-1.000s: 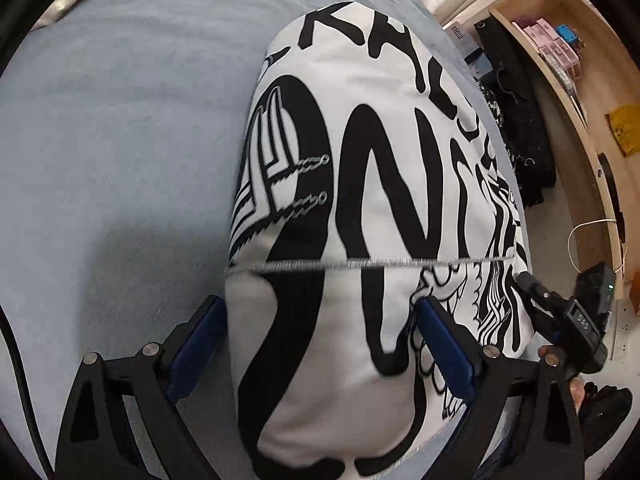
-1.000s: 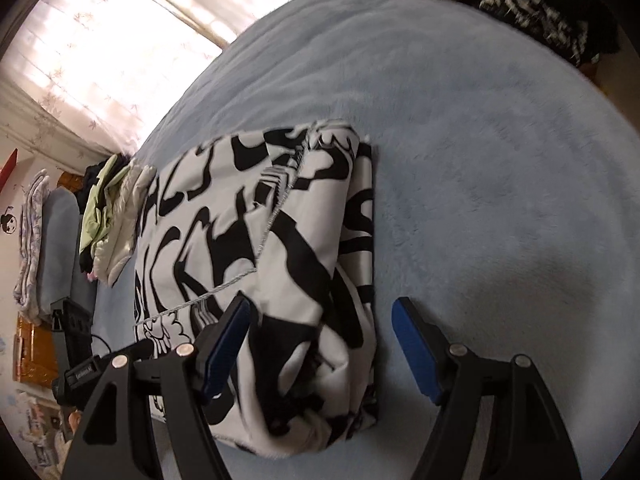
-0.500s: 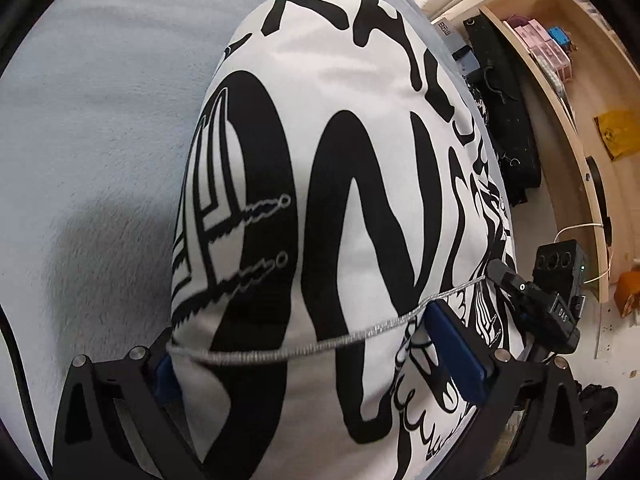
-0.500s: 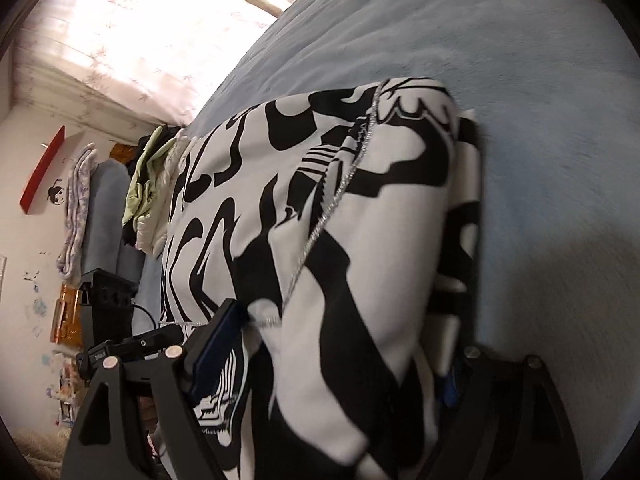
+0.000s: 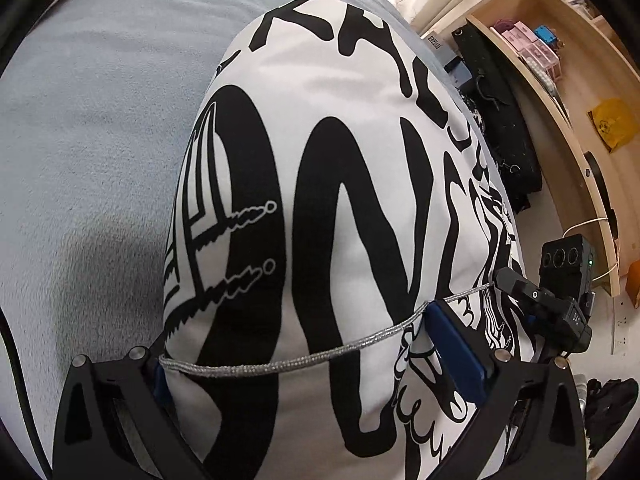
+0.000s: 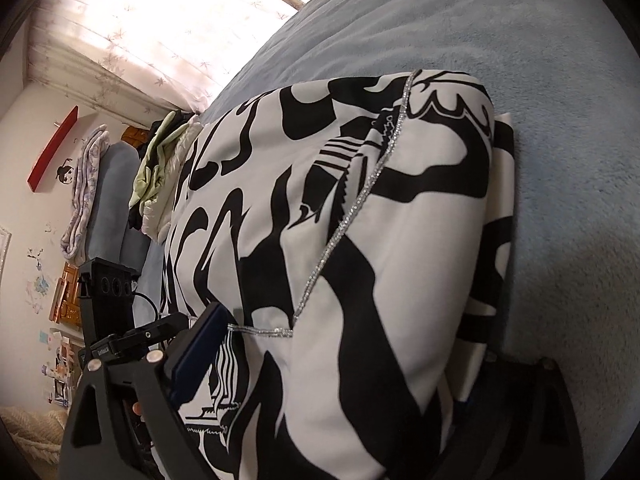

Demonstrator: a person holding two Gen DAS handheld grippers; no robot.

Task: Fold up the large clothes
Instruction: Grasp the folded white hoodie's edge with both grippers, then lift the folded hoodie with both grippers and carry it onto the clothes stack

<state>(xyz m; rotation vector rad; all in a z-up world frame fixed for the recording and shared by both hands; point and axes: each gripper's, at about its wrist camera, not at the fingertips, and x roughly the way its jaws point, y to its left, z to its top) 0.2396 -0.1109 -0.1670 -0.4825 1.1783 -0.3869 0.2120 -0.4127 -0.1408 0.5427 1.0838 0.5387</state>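
A folded white garment with bold black lettering and a silver trim line (image 5: 340,140) lies on the blue-grey bed (image 5: 100,100). My left gripper (image 5: 298,336) stands wide open astride the near end of the bundle. Its left pad is tucked under the cloth edge and its right blue pad (image 5: 456,352) rests against the fabric. In the right wrist view the same garment (image 6: 400,240) fills the space between the fingers of my right gripper (image 6: 352,336), whose jaws are opening. Its left blue pad (image 6: 196,352) shows beside the cloth; the right pad is hidden behind the folded layers.
A wooden shelf unit (image 5: 560,80) and dark bags (image 5: 500,120) stand beside the bed. A pile of pale green and dark clothes (image 6: 160,168) lies at the bed's far end under a curtained window (image 6: 140,20). Bare bedcover (image 6: 520,40) extends beyond the garment.
Both grippers have pushed forward and down over the garment, which now looms larger between the fingers. The right gripper's jaws have spread wider and its right finger has slipped behind the cloth.
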